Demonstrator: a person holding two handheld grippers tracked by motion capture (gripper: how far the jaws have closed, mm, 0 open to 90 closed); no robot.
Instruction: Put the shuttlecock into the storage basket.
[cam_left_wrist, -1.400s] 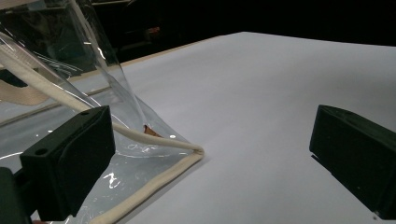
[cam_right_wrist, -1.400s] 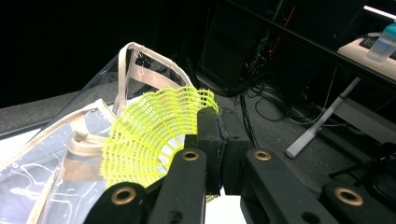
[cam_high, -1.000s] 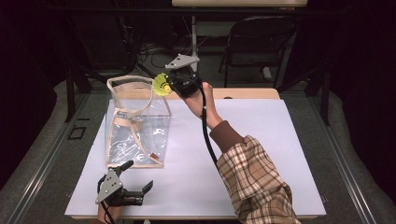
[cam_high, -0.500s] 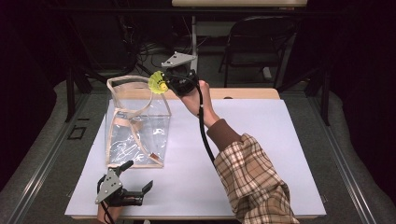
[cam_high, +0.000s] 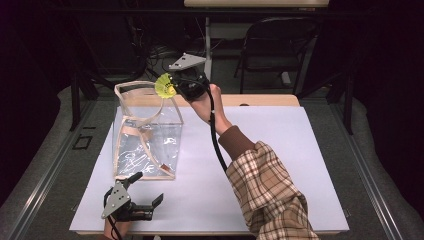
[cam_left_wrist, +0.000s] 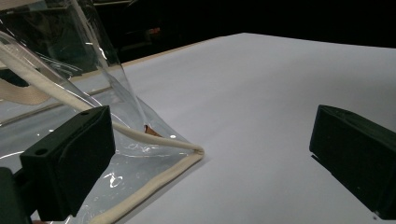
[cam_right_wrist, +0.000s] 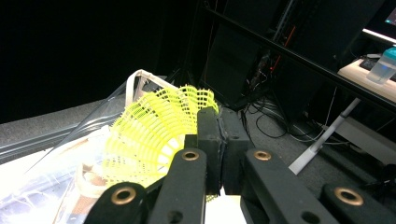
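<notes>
- High view: right gripper (cam_high: 172, 86) fingers pinch the yellow shuttlecock (cam_high: 164, 86) above the clear bag (cam_high: 145, 137) rim.
- Left gripper (cam_high: 145, 197) rests spread beside the bag's corner.
- Best centre it over the opening before letting go.

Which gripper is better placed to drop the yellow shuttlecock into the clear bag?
Right. The right gripper is shut on the yellow mesh shuttlecock above the clear plastic bag; the left gripper rests low, open.

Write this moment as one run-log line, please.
right gripper: shut on yellow plastic mesh shuttlecock, above clear plastic bag | left gripper: open, beside bag corner
</notes>
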